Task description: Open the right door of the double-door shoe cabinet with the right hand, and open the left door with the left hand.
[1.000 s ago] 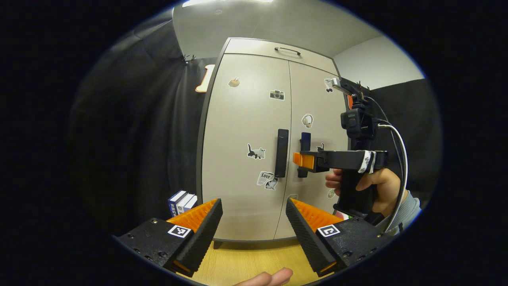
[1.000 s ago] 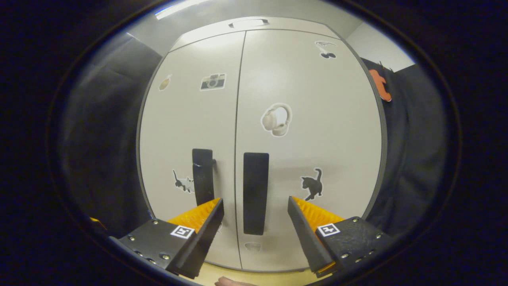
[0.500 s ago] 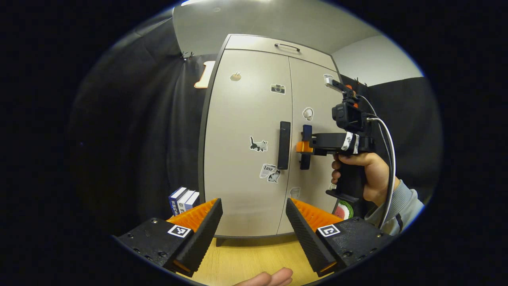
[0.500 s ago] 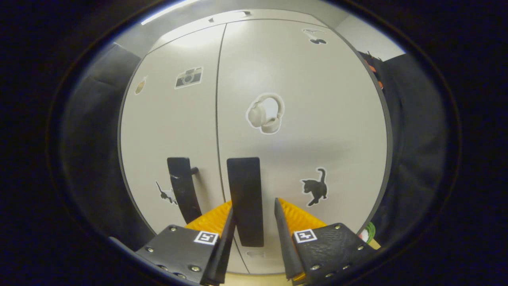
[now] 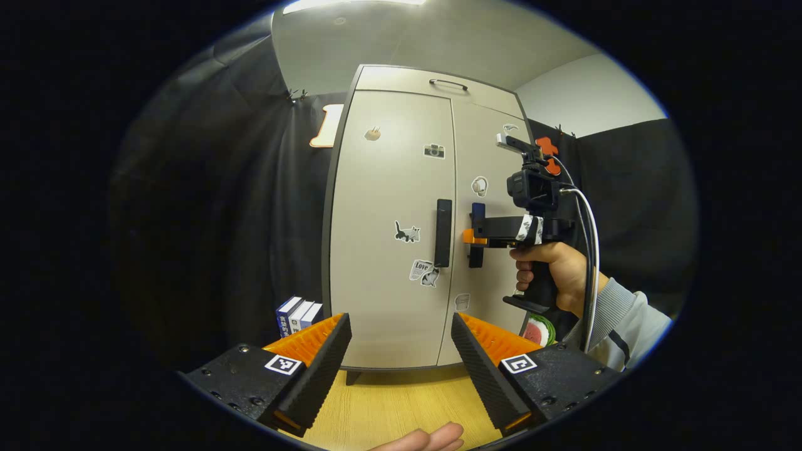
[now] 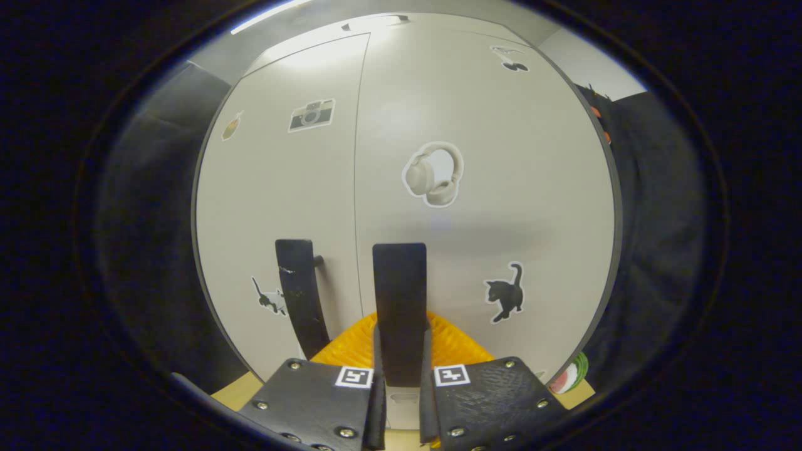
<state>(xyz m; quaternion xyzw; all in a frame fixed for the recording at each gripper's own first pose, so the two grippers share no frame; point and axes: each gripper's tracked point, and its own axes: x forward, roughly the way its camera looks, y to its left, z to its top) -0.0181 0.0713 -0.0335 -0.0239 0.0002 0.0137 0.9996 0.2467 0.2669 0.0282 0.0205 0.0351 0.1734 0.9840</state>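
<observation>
Books: a few upright books point(image 5: 298, 315) stood at the far left, just beside the cabinet's left edge, on the wooden floor point(image 5: 401, 407).
Left gripper point(image 5: 401, 351): this was my own left tool; its two fingers were spread wide with nothing between them, and it hung well back from the doors.
Cabinet: the pale double-door shoe cabinet point(image 5: 388, 188) stood upright ahead of me, both doors looking closed and flush, with small stickers scattered over them.
Left door point(image 5: 382, 207): flat, rigid panel; its dark vertical bar, the left handle point(image 5: 443, 232), sat near the centre seam, untouched.
Right door point(image 6: 501, 188): the same kind of stiff panel, hinged, I judged, on its outer edge.
Right handle point(image 6: 400, 300): a dark upright bar just right of the seam, standing proud of the door.
Right gripper point(image 6: 401, 357): my right tool's fingers were pressed in on the lower part of this bar from both sides, pinching it; in the left gripper view it point(image 5: 474, 237) reached the handle level, held by my hand point(image 5: 551, 269).
Handling, my judgement: the door should be light and swing easily; the bar looked hard and smooth, so the grip could slide along it, and a pull straight outward that followed the hinge arc seemed safest.
Where to hold next: the left handle's middle, fingers either side of the bar.
</observation>
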